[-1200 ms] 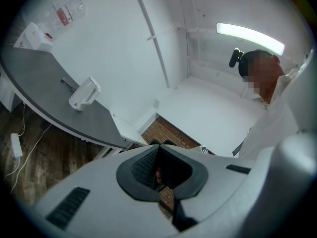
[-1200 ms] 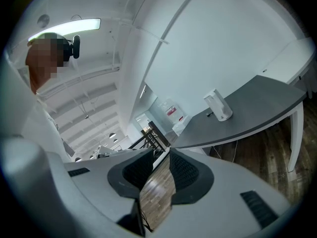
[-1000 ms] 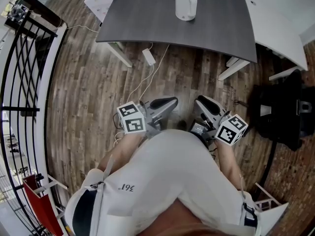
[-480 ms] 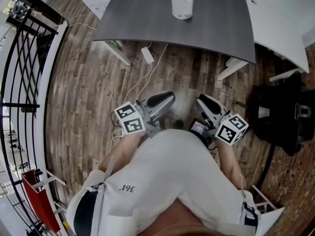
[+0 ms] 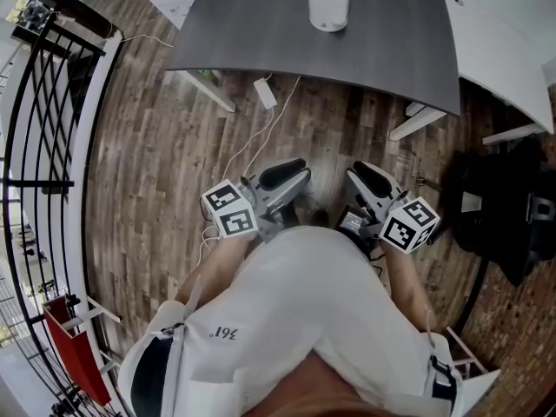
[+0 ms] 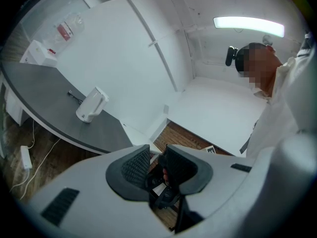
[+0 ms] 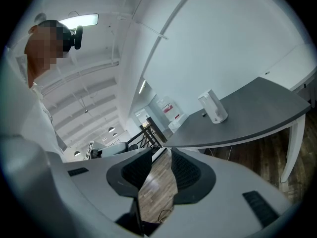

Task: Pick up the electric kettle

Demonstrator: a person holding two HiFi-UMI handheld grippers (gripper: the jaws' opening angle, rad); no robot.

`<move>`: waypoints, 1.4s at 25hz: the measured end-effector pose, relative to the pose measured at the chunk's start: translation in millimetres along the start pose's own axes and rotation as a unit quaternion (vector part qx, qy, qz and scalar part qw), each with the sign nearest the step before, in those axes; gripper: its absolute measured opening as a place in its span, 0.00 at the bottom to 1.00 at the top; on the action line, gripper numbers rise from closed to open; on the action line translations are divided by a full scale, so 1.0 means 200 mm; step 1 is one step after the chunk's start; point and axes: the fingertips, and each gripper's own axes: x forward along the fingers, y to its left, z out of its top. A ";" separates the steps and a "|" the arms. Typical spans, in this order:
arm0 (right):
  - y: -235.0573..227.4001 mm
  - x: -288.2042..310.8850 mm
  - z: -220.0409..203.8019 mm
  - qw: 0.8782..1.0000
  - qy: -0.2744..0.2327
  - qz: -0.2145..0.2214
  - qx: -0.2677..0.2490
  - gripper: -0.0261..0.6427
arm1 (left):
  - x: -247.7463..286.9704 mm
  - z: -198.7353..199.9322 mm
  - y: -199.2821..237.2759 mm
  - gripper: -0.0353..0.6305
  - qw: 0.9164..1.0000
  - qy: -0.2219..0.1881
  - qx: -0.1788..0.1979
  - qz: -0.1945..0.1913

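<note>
The kettle [image 5: 329, 1] stands on the desk [image 5: 261, 42] at 12 o'clock in the head view, well apart from both tongs. The left gripper [image 5: 287, 175] at 7 o'clock of it and the right gripper [image 5: 368, 179] at 5 have just been opening. Each shows a narrow gap with nothing held.

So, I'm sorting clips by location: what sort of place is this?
Probably an office or lab: a grey desk bearing a kettle, a white desk beside it, and a black railing edging the wood floor.
</note>
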 end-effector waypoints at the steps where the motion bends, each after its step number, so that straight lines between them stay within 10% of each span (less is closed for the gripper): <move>1: -0.01 0.02 0.01 1.000 -0.002 -0.004 0.001 0.19 | 0.01 0.02 0.02 0.18 1.000 0.002 0.002 -0.002; 35: -0.12 1.09 0.37 0.997 -0.042 -0.064 0.002 0.19 | -0.12 0.78 0.89 0.18 0.995 0.047 0.007 -0.086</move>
